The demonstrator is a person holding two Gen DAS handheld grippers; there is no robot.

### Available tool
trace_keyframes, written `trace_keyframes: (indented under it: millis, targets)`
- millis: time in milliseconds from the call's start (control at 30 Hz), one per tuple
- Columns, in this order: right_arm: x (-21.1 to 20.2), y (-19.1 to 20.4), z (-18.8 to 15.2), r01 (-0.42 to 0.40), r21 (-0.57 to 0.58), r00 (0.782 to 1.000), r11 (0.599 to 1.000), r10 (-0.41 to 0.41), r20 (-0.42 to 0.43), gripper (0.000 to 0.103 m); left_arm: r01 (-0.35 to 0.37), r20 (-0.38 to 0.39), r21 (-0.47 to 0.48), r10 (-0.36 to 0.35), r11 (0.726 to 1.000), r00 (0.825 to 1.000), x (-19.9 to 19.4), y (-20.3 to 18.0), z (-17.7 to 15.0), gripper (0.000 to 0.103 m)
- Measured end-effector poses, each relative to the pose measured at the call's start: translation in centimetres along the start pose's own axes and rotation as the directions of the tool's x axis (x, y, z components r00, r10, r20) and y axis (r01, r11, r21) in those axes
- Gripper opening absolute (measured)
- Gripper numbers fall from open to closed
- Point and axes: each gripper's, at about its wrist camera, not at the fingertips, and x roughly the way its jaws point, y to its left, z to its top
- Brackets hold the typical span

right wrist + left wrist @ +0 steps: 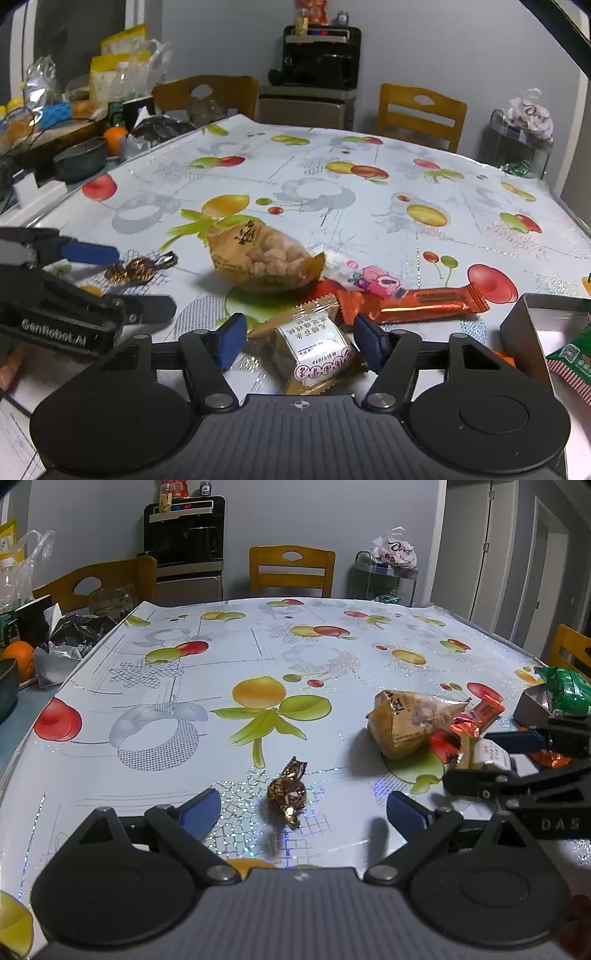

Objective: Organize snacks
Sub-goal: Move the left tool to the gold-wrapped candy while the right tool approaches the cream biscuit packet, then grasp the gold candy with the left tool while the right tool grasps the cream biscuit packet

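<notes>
A brown-gold wrapped candy [288,794] lies on the fruit-print tablecloth between the fingers of my left gripper [303,806], which stands open without touching it. My right gripper [301,343] is shut on a gold packet with a white label [314,354], its blue pads against both sides of the wrapper. Just beyond it lie a tan bag of nuts [258,258], a pink candy packet [373,280] and an orange bar [417,301]. At the right stands a metal tin [524,321] holding a green packet [572,354].
Wooden chairs [291,570] stand along the table's far side. Off the left edge sit an orange [115,138], a dark bowl [79,158] and bags. A black dispenser [184,535] and a small cart [384,579] stand by the back wall.
</notes>
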Motion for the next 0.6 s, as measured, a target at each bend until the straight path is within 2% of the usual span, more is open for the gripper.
trace_keyframes:
  millis: [233, 300, 367, 433, 500, 600]
  targets:
    - [-1.7, -0.4, -0.7, -0.047, 0.1, 0.998, 0.994, 0.05, -0.023, 0.059, 0.006, -0.004, 0.031, -0.006, 1.0, 1.0, 0.4, -0.6, 0.2, 0.082]
    - [-2.2, -0.4, -1.0, -0.055, 0.107, 0.998, 0.993, 0.058, -0.018, 0.065, -0.003, 0.001, 0.037, 0.003, 0.999, 1.0, 0.4, -0.8, 0.2, 0.071]
    - [-2.8, -0.4, -1.2, -0.056, 0.099, 0.998, 0.994, 0.056, 0.001, 0.08, 0.006, 0.005, 0.043, -0.006, 0.999, 1.0, 0.3, -0.9, 0.2, 0.065]
    - [-3.2, -0.2, -1.3, -0.053, 0.076, 0.999, 0.996, 0.052, 0.017, 0.081, 0.009, 0.011, 0.044, -0.01, 0.999, 1.0, 0.2, -0.9, 0.2, 0.057]
    - [-3.5, 0.1, -1.3, -0.053, 0.057, 0.998, 0.997, 0.051, 0.022, 0.081, 0.013, 0.017, 0.042, -0.014, 0.999, 1.0, 0.1, -0.8, 0.1, 0.042]
    - [-3.8, 0.2, -1.4, -0.054, 0.047, 0.998, 0.997, 0.053, 0.037, 0.085, 0.035, 0.02, 0.04, -0.035, 0.999, 0.999, -0.1, -0.7, 0.1, 0.029]
